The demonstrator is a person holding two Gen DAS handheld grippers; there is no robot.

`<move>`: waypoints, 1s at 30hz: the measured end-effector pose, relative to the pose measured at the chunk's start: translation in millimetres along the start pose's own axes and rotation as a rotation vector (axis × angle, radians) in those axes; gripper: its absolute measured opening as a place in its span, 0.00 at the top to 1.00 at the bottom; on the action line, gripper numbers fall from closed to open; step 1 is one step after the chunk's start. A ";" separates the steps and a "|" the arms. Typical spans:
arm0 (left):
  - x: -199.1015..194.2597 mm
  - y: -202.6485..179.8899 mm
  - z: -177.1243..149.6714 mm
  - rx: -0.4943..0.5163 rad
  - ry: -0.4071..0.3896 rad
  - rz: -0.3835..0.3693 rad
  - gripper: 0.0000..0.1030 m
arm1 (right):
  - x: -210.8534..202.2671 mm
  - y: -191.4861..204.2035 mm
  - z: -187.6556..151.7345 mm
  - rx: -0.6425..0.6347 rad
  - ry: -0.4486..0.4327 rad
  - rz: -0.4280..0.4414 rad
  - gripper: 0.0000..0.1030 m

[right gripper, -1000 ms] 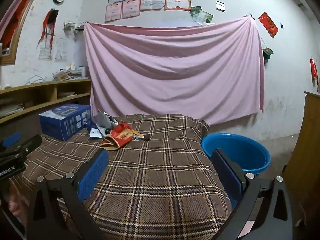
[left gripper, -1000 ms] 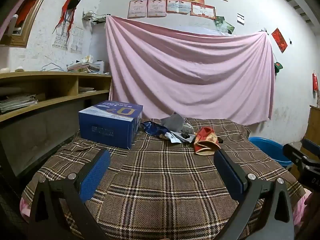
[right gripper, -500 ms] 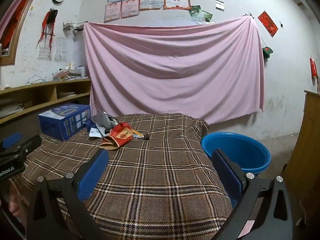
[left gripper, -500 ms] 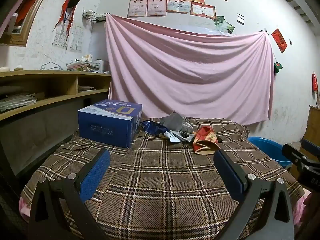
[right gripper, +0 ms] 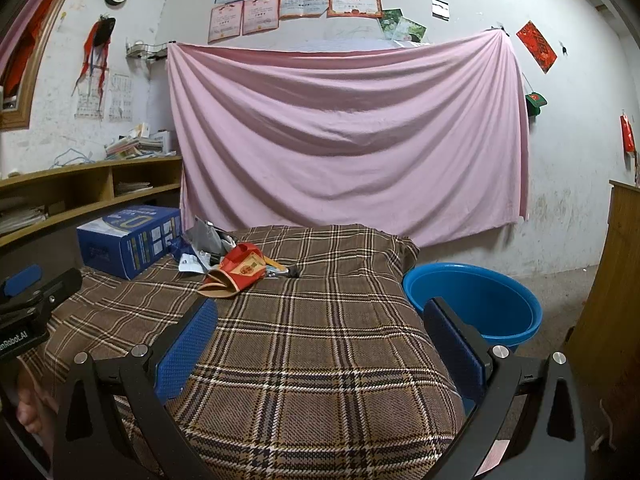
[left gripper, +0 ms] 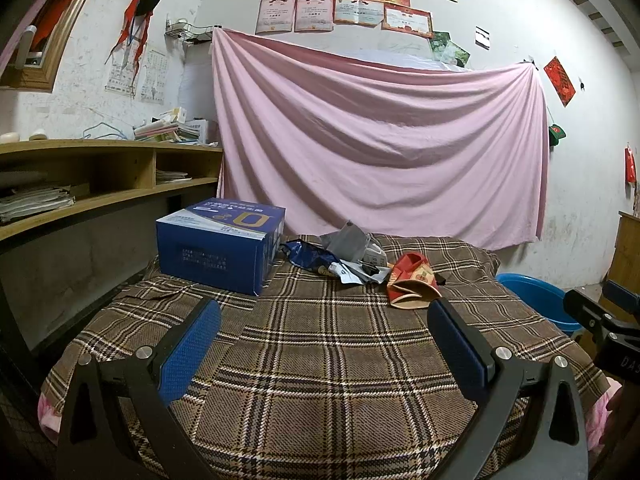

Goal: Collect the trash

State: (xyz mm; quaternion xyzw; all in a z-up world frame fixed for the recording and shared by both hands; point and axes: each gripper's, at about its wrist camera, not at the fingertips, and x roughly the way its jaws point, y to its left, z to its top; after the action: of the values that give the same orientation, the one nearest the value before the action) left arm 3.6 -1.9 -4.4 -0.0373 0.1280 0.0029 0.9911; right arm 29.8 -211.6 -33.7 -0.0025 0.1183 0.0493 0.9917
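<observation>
Trash [left gripper: 352, 258] lies in a loose heap on the plaid cloth [left gripper: 320, 360], well ahead of our left gripper [left gripper: 324, 344] and slightly right of its axis. We note a red wrapper [left gripper: 412, 280] nearest us, grey and blue wrappers behind, a blue box [left gripper: 220, 248] just left of them. From our right gripper [right gripper: 320, 344] the heap [right gripper: 232, 260] sits ahead-left; a blue basin [right gripper: 472, 300] stands ahead-right, beside the table. Both grippers hover spread wide, holding nothing.
</observation>
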 end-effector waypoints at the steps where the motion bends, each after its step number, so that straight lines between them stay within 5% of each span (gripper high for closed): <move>1: -0.1 0.0 0.1 0.000 0.000 0.001 0.02 | -0.4 0.0 -0.2 0.000 0.001 0.001 0.00; 30: 5.9 -1.9 -6.0 -0.001 0.005 0.001 0.02 | 4.0 3.1 -4.7 0.002 0.005 0.000 0.00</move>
State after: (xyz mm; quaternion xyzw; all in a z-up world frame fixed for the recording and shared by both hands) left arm 7.8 -4.3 -11.5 -0.0379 0.1305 0.0034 0.9907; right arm 32.3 -208.3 -39.2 -0.0019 0.1210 0.0491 0.9914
